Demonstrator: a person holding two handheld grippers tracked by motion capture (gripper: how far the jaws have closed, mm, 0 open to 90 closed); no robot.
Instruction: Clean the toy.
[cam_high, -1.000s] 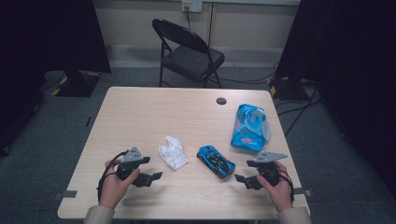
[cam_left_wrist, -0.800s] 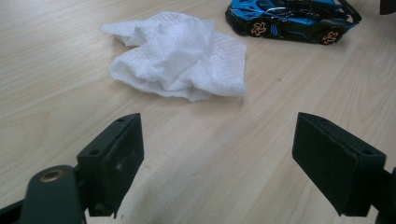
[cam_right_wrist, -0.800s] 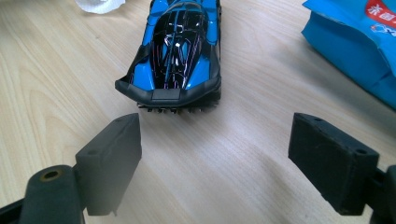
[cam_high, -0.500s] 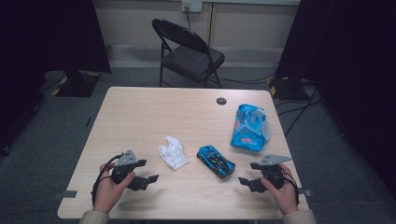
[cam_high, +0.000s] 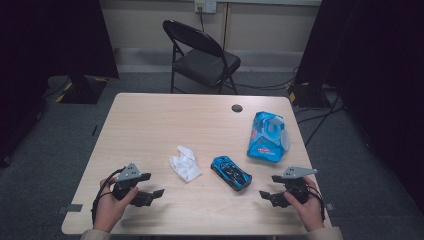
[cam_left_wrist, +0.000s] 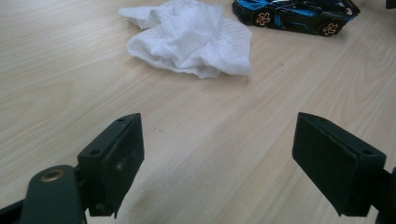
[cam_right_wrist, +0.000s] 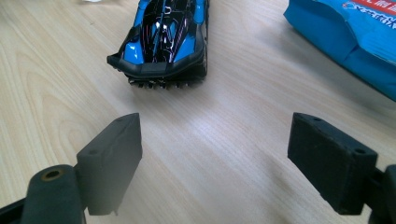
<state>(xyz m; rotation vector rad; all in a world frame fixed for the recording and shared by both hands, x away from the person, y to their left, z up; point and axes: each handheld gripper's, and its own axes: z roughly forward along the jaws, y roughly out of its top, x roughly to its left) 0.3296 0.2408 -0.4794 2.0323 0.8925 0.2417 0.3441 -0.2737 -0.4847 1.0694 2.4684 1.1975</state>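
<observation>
A blue and black toy car (cam_high: 231, 172) lies near the middle front of the wooden table (cam_high: 150, 125). Left of it sits a crumpled white tissue (cam_high: 184, 163). A blue wipes packet (cam_high: 268, 136) lies to the car's right rear. My left gripper (cam_high: 151, 195) rests open at the front left, facing the tissue (cam_left_wrist: 191, 37) and the car (cam_left_wrist: 294, 14). My right gripper (cam_high: 266, 196) is open at the front right, its jaws wide apart just behind the car's tail (cam_right_wrist: 163, 42), with the packet (cam_right_wrist: 348, 37) off to the side. Nothing is between either pair of jaws.
A small dark round grommet (cam_high: 237, 108) sits at the table's far edge. A black folding chair (cam_high: 202, 55) stands beyond the table. Cables run over the grey floor at the right.
Both grippers have slid slightly toward the table's front edge. The car, tissue and packet have not moved.
</observation>
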